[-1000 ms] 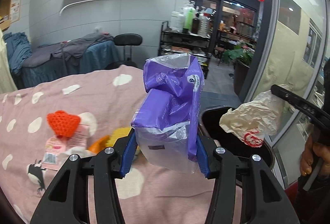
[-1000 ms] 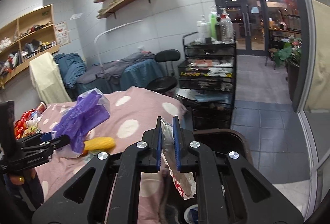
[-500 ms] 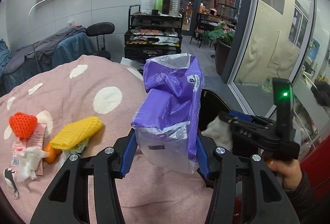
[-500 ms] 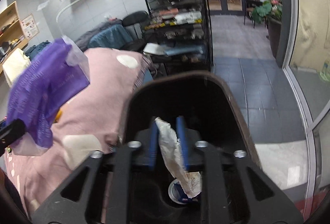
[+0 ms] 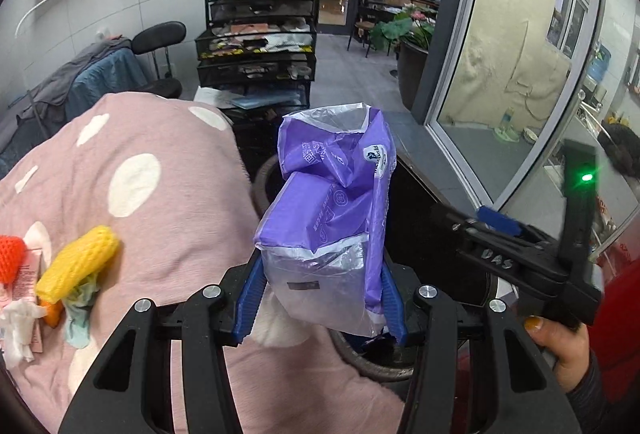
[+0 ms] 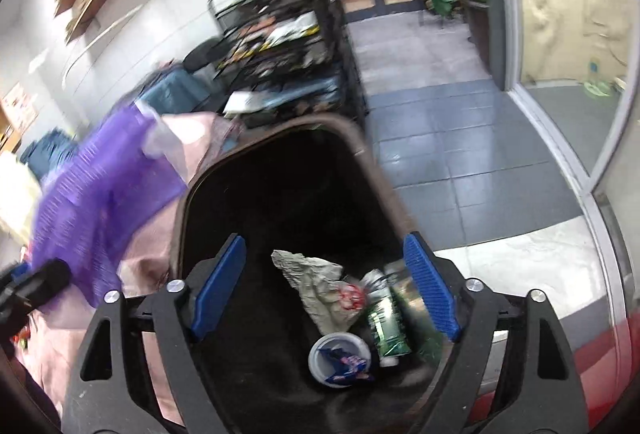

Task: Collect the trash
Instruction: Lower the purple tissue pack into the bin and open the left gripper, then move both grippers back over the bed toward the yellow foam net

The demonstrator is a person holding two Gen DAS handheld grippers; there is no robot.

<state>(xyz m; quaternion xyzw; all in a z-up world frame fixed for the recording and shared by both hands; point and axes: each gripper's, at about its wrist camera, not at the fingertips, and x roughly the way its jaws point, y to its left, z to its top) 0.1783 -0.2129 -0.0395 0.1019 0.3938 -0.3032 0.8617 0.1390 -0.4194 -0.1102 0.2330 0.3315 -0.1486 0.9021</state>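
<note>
The purple plastic packet (image 5: 332, 218), light, crinkly and slippery by our guess, sat pinched low across its clear base in our left tongs (image 5: 320, 308) above the bed's edge beside the bin (image 6: 280, 194), while our right tongs (image 6: 326, 292) were opening, empty, over it.

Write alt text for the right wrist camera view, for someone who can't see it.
The right gripper, empty, jaws opening, hangs over a dark trash bin holding a crumpled paper wrapper, a green tube and a small white cup. A blurred purple package is at left.
</note>
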